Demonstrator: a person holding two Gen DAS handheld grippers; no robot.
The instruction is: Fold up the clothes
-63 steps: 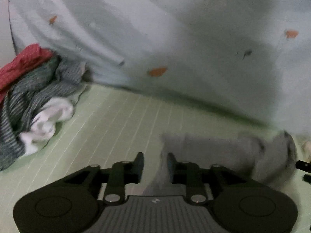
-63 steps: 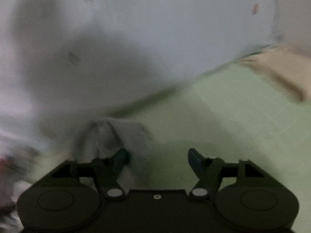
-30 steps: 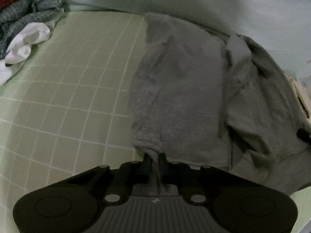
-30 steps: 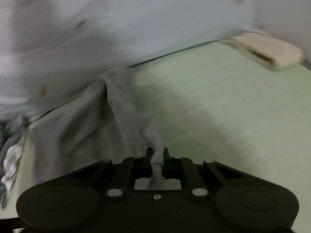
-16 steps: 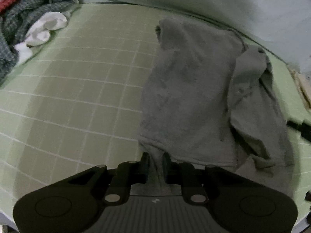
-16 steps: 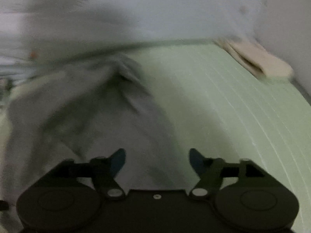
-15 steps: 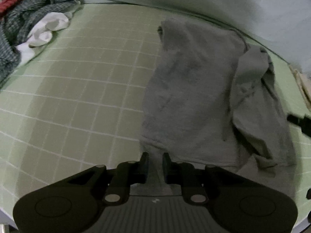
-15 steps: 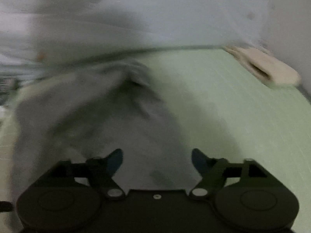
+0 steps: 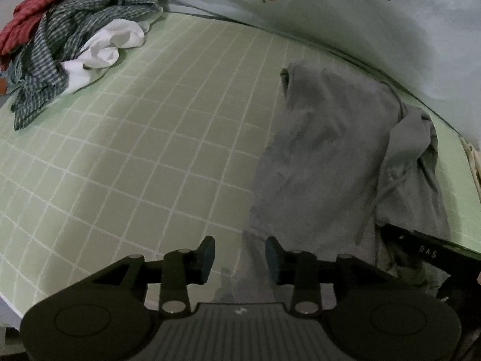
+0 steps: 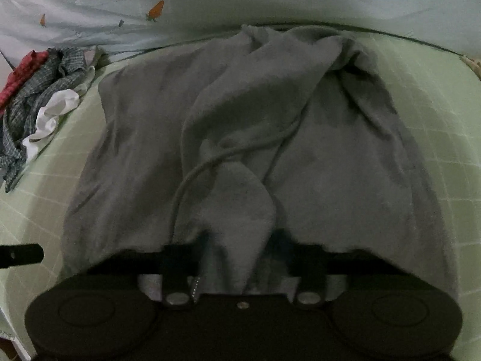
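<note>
Pale green grid-checked sheet [image 9: 126, 156] carries a rumpled grey fleece garment [image 10: 240, 126], spread ahead of both sets of fingers. Left gripper [image 9: 240, 259], jaws just opening, stands released, the garment's near hem lying loose between them. Right gripper [image 10: 240, 240], jaws just closing, has a fleece fold between them; its grasp cannot be told.

Dim, flat light in both views. Strong fisheye bend and black vignette at edges. Left view sharp; right gripper [image 10: 240, 240] fingers smeared by motion blur, soft shadow over cloth ahead.
</note>
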